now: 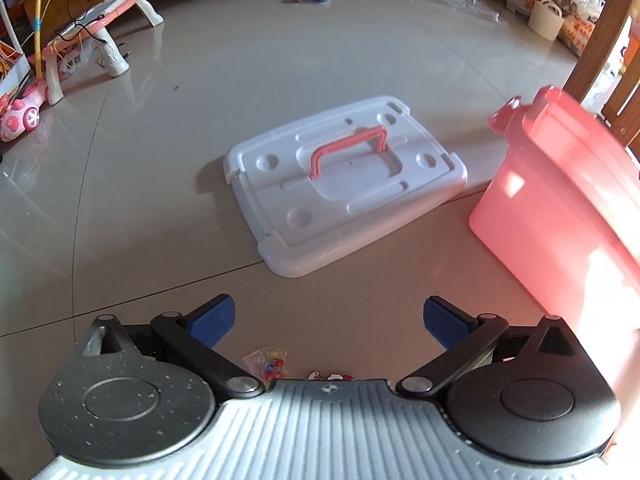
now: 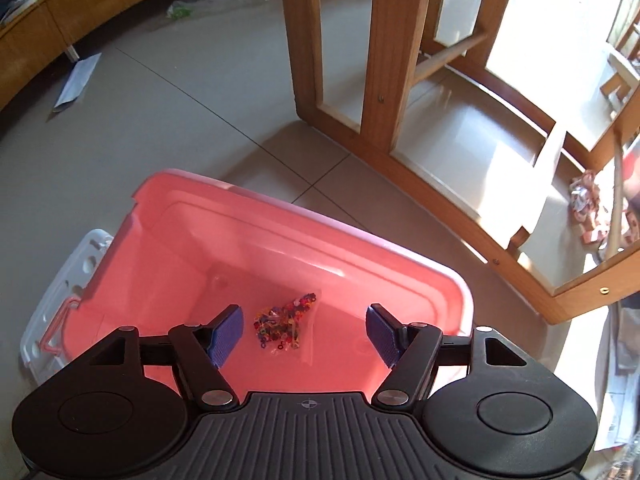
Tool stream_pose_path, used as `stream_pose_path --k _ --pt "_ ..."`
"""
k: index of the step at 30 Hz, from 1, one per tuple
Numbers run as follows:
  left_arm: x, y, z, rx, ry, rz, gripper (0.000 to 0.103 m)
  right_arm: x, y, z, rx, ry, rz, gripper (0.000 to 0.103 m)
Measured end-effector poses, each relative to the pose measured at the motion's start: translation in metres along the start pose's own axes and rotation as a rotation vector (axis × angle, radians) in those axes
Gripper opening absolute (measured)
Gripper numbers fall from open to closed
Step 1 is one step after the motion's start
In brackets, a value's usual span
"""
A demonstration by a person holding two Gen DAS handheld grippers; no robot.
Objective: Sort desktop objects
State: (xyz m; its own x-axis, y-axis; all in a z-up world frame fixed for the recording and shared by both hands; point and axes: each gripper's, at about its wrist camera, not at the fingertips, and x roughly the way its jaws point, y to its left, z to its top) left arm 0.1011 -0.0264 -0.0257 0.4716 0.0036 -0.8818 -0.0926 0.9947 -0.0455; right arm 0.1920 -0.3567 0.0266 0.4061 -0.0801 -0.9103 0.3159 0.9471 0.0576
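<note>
My right gripper hangs spread wide over the open pink storage bin, gripping nothing; a clear bag of coloured beads lies on the bin floor between my fingers. My left gripper is wide too, empty above the tiles, with what looks like another bead bag just beneath it. The white lid lies ahead.

The left wrist view is looking low and forward across the floor toward the white lid, with the pink bin near on its right, while the right wrist view is looking steeply down into that bin, the lid showing at its left.
</note>
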Motion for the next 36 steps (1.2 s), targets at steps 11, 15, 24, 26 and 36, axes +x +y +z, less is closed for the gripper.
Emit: stream_pose_path --k 11,15,24,26,36 --pt "-0.049 0.006 -0.007 0.047 -0.077 -0.022 0.103 -0.102 0.005 -0.076 -0.200 -0.128 -0.036 0.070" --pt "-0.058 0.007 -0.015 0.048 -0.074 -0.032 0.103 -0.109 0.015 -0.113 -0.191 -0.120 -0.003 0.070" --pt "-0.062 0.005 -0.029 0.130 -0.029 0.008 0.103 -0.090 0.035 -0.171 -0.158 -0.037 0.057 0.070" --pt "-0.063 0.003 -0.033 0.159 -0.036 0.006 0.103 -0.084 0.038 -0.178 -0.151 -0.020 0.068 0.070" --pt "-0.042 0.012 -0.039 0.150 -0.024 -0.071 0.103 -0.052 0.053 -0.199 -0.175 0.027 0.109 0.070"
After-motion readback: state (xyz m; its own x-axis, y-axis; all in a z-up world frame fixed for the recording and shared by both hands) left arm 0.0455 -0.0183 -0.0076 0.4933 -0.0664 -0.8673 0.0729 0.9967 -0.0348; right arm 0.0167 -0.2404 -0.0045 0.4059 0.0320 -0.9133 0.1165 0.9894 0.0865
